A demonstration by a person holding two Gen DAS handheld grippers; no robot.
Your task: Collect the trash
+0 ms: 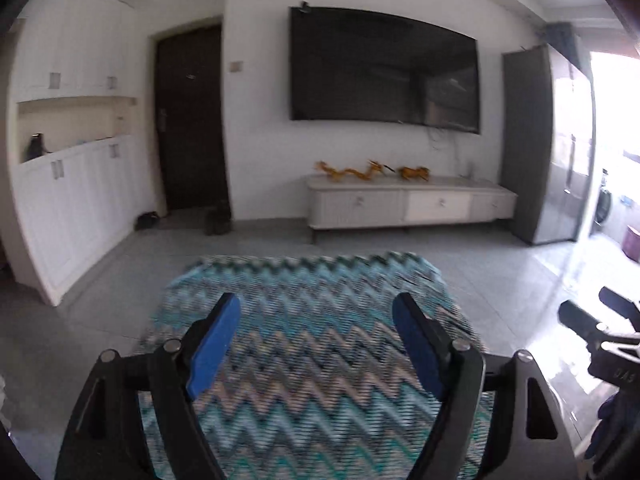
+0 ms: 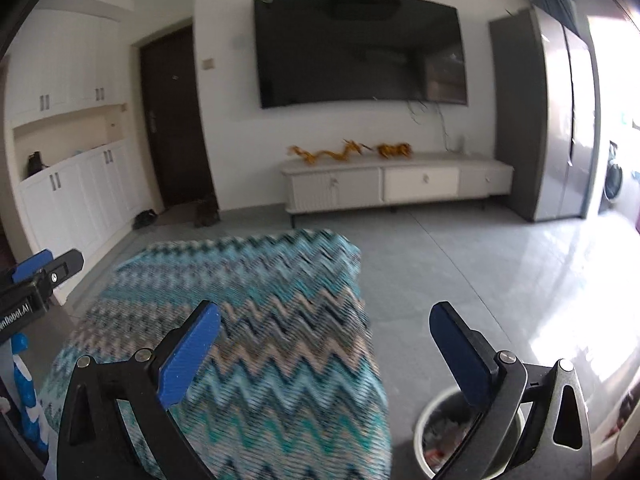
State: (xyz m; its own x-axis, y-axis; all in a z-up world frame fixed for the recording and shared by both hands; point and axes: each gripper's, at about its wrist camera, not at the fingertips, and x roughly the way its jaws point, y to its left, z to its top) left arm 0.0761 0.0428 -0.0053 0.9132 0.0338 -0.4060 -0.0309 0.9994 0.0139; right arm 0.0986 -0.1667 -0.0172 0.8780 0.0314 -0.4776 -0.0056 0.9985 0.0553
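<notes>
A home living room: wall-mounted television (image 1: 384, 70), low cabinet (image 1: 410, 202), entrance door (image 1: 192, 120)

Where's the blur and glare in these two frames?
Left wrist: zigzag cloth motion-smeared, window on the right blown out. Right wrist: same cloth blurred, glare on the floor tiles; TV bowed by fisheye.

Grey tiled floor (image 2: 460, 272). Zigzag-patterned cloth (image 2: 256, 320) over a table, bare on top. Round trash bin (image 2: 424, 428) beside it on the tiles, trash inside.
</notes>
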